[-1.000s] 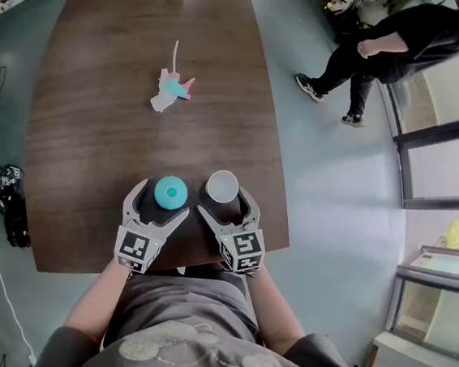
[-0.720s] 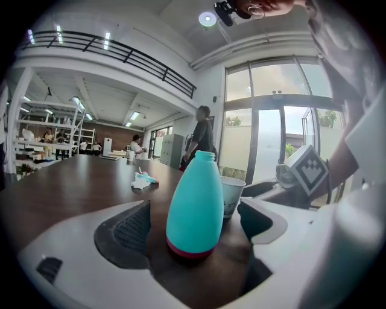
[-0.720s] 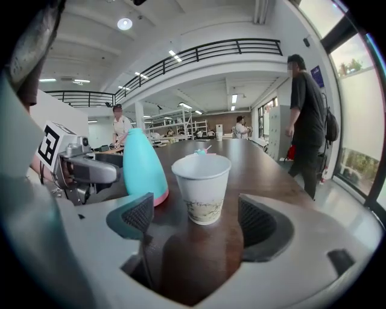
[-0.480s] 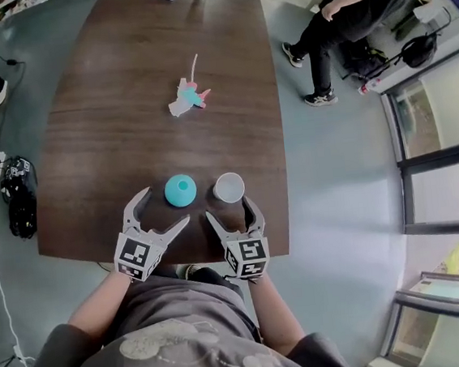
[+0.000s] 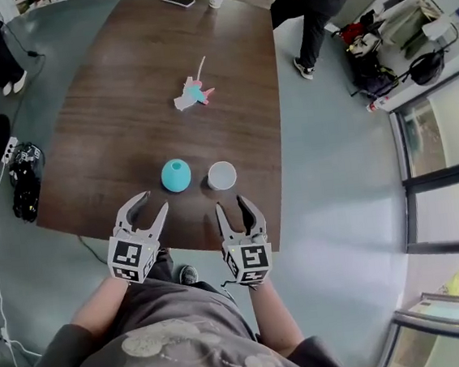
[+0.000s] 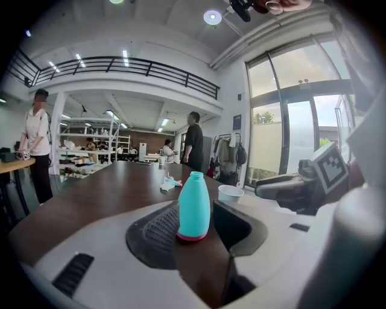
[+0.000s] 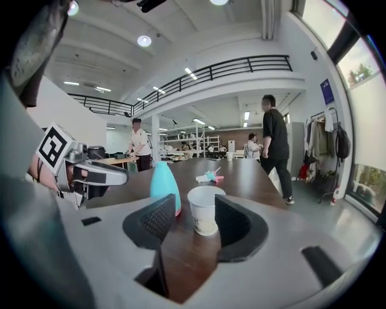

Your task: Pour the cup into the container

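White cup (image 5: 221,175) stands on the table (image 5: 124,108), at 3 o'clock of the teal bottle (image 5: 176,175). At their 6 o'clock hover the right gripper (image 5: 232,204) and left gripper (image 5: 155,200), jaws just narrowed, half apart, gripping nothing. Approach step, I judge; next, the right gripper must reach forward and clamp the cup.

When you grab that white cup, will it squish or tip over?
Probably squishes: the white cup looks like thin paper, so a hard pinch could dent it. It seems light and narrower at its base, so a nudge might tip it.
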